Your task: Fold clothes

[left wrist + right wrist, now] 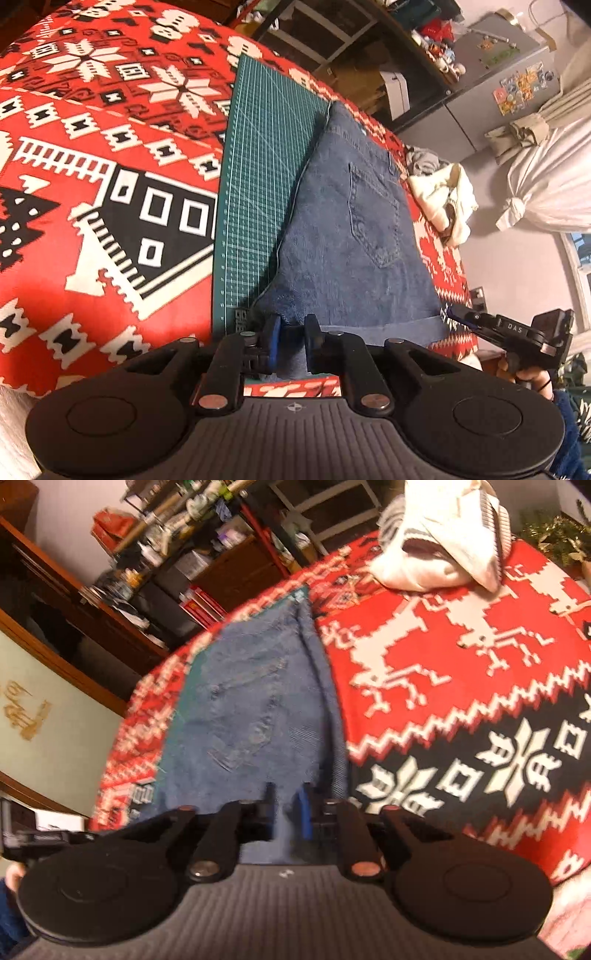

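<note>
A red, white and black patterned cloth (92,155) covers the counter, with a green cutting mat (255,177) laid over its middle. On the mat lie folded blue jeans (354,236), a back pocket facing up, their far end reaching toward the counter's far edge and their right side running off the mat onto the cloth. At the near edge, the left tool (293,332) has its blue-padded jaws narrowed around the near hem of the jeans, denim pinched between them. Further right along the same hem, the right tool (286,805) grips the denim likewise, fabric standing between its narrow jaws; that view is blurred. Toward the counter's far right corner sits a heap of cream and grey clothes (443,192), well apart from the jeans.
</note>
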